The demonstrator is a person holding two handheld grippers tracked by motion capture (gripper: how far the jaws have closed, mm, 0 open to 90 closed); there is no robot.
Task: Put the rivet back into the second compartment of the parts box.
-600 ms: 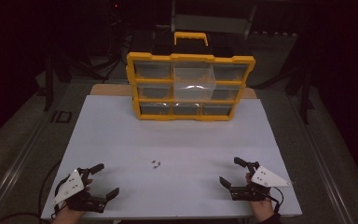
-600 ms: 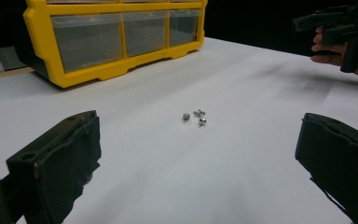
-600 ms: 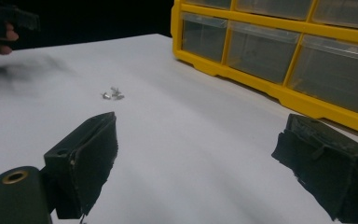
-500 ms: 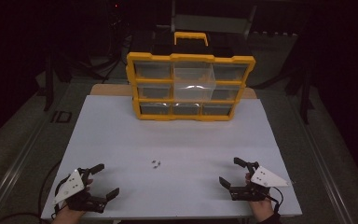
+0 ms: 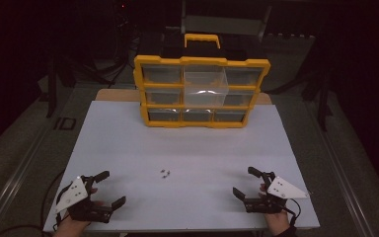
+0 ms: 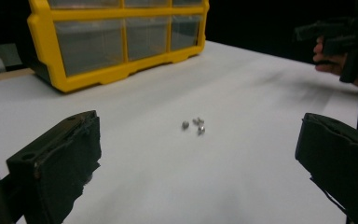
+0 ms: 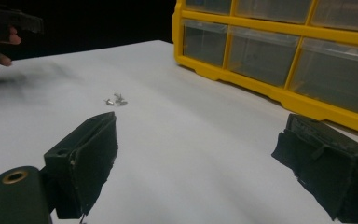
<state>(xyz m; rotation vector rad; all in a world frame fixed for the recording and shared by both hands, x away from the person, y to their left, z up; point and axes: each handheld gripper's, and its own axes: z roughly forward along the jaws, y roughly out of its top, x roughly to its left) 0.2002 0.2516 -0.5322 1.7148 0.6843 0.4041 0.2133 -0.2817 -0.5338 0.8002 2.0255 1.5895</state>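
Note:
A few small metal screws point(image 5: 166, 173) lie together on the white table top, near its middle front. They also appear as screws point(image 6: 195, 125) ahead of the left jaws and as screws point(image 7: 115, 100) to the upper left of the right jaws. My left gripper point(image 5: 112, 188) rests at the front left corner, open and empty, its jaws standing wide apart in the left gripper view point(image 6: 198, 163). My right gripper point(image 5: 245, 181) rests at the front right, open too, with bare table between its jaws point(image 7: 196, 158). Both stand well apart from the screws.
A yellow-framed organiser point(image 5: 201, 91) with several clear drawers stands upright at the table's far edge, a black and yellow handle on top. The white table sheet point(image 5: 128, 143) stretches between it and the grippers. Dark floor and stands surround the table.

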